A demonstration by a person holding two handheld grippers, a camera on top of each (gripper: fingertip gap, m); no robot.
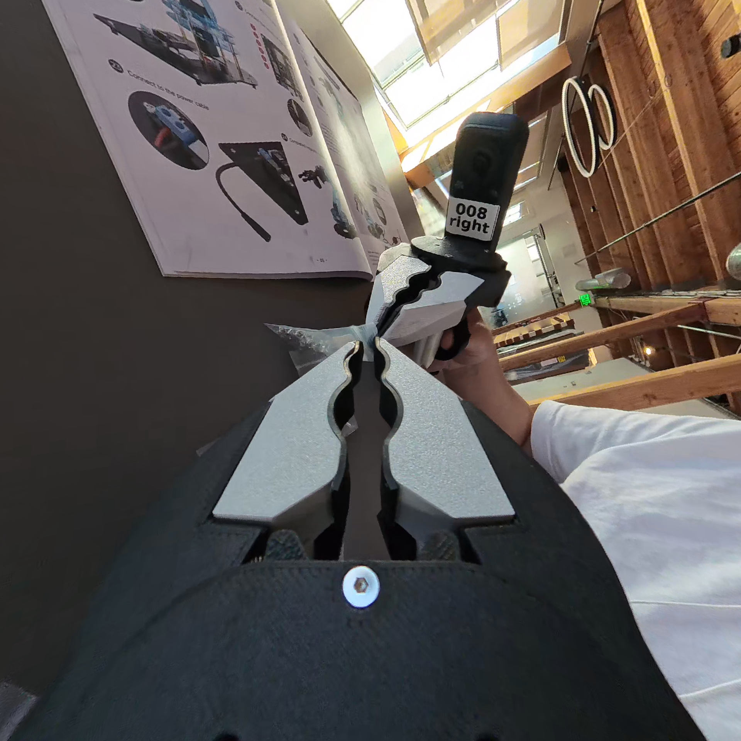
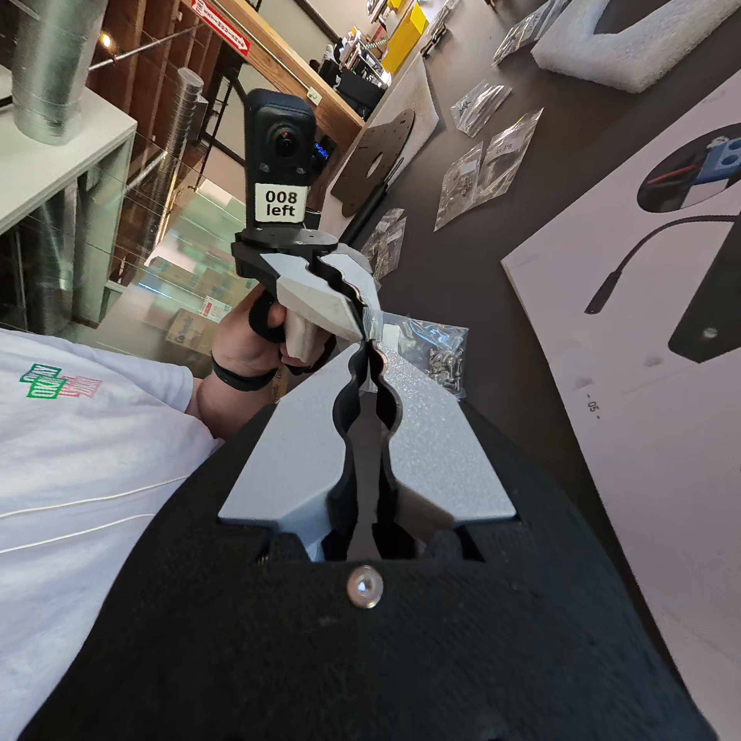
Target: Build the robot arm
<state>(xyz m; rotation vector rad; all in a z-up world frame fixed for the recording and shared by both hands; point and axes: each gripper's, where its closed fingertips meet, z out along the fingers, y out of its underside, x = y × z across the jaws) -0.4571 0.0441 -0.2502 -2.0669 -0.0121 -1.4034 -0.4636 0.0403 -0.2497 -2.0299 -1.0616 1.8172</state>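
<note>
Fingers of both grippers are pinching the same small clear plastic bag (image 2: 425,349) of screws, held up above the dark counter (image 2: 473,280). In the right wrist view the right gripper (image 2: 368,348) is clenching its tips on the bag's upper edge, and the left gripper (image 2: 361,324) is coming in from the left and biting the same edge just beside it, tips nearly touching. In the left wrist view the left gripper (image 1: 367,345) is showing a narrow gap low between its fingers, but the tips are closing on the plastic, with the right gripper (image 1: 377,331) meeting it from above.

The bag's body is hanging to the side of both grips, with the metal screws (image 2: 445,367) bunching in its lower part. Beside it an open instruction booklet (image 2: 641,361) is lying on the counter, and more small parts bags (image 2: 487,176) and a white foam block (image 2: 625,44) are lying farther off.

The risks look plain enough. Both grips are sitting on a thin, slick strip of film, so either one could be slipping off if the two pull apart unevenly. If the bag is giving way suddenly, the screws are likely to be scattering across the counter and under the booklet. With the tips so close together, the fingers could also be catching each other instead of the plastic.
</note>
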